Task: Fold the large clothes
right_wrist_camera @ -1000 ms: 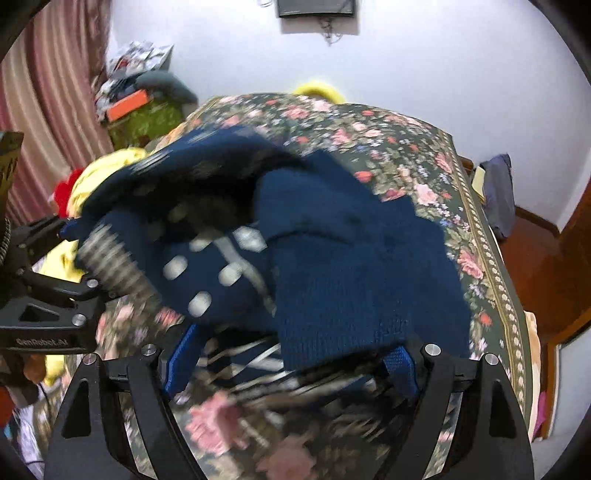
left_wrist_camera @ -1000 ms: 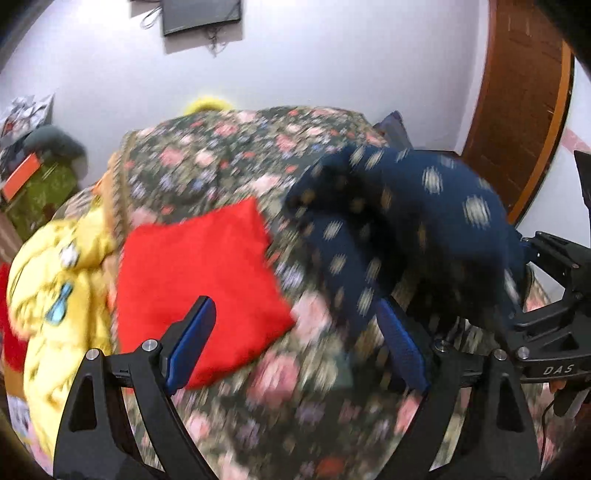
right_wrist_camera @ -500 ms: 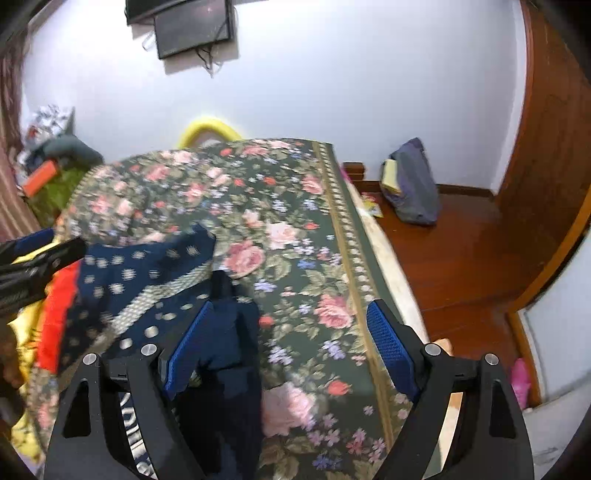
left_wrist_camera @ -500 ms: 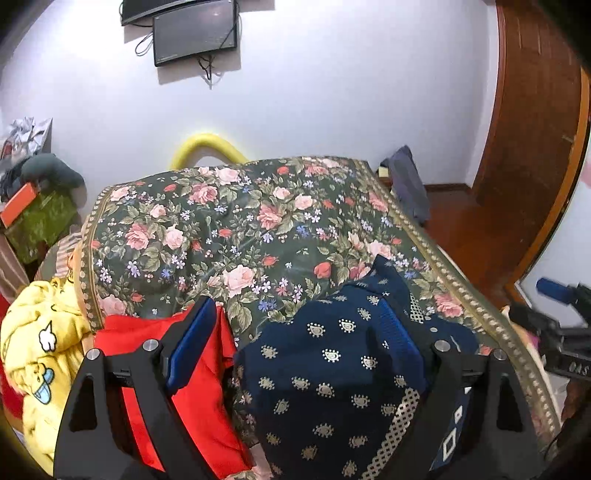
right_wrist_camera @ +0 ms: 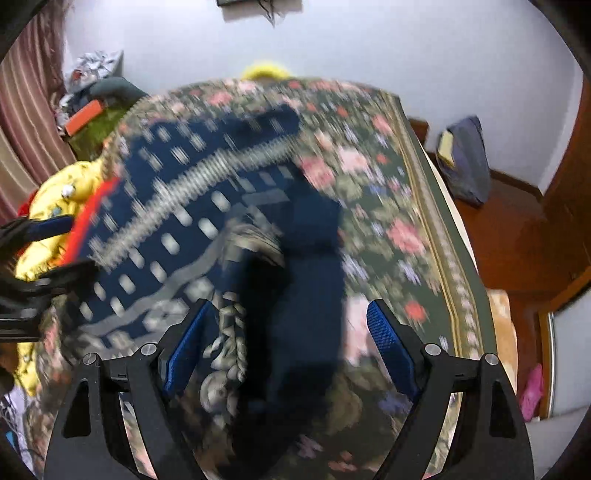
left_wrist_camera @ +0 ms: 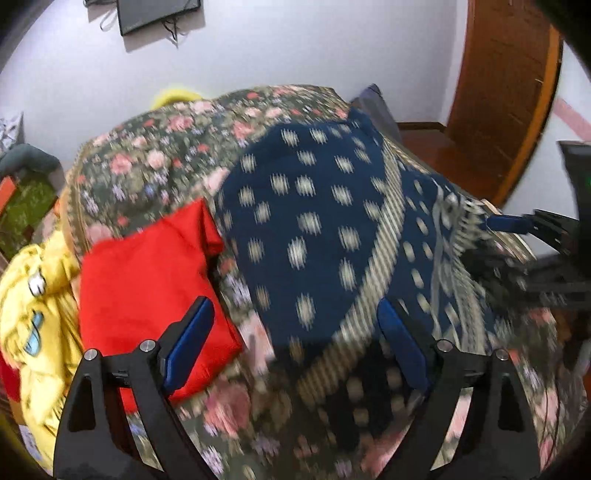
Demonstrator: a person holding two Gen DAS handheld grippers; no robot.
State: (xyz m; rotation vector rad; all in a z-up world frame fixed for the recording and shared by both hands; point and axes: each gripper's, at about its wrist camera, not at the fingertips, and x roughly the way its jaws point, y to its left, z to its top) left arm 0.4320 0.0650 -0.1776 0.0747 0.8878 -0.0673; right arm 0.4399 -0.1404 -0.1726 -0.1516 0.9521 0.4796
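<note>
On the bed, over the floral bedspread (left_wrist_camera: 155,166), lies the navy dotted garment (left_wrist_camera: 314,229), spread w/ a pale striped band curving across it; frames are motion-blurred so fine detail is lost. Left tongs (left_wrist_camera: 295,347) stand wide apart, blue pads clear on both sides; the garment's near edge sits between them but neither pad presses on it. Right tongs (right_wrist_camera: 286,350) are likewise spread wide, w/ a dark navy fold of the same garment running down betw. the fingers, no pinch visible. In the left wrist view the right tongs show at the far right edge, just beside the garment's fringed end; can't tell if touching. In the right wrist view the left tongs appear at the left edge, next to the garment's other side. A folded red cloth (left_wrist_camera: 147,280) lies on the bed to the left of the navy piece, touching or slightly under its edge. A yellow garment (left_wrist_camera: 33,295) is bunched further left, at the bed's side. Behind: white wall, wall-mounted screen (left_wrist_camera: 159,14), wooden door (left_wrist_camera: 506,92), a dark bag (right_wrist_camera: 465,158) on the wood floor beside the bed.
</note>
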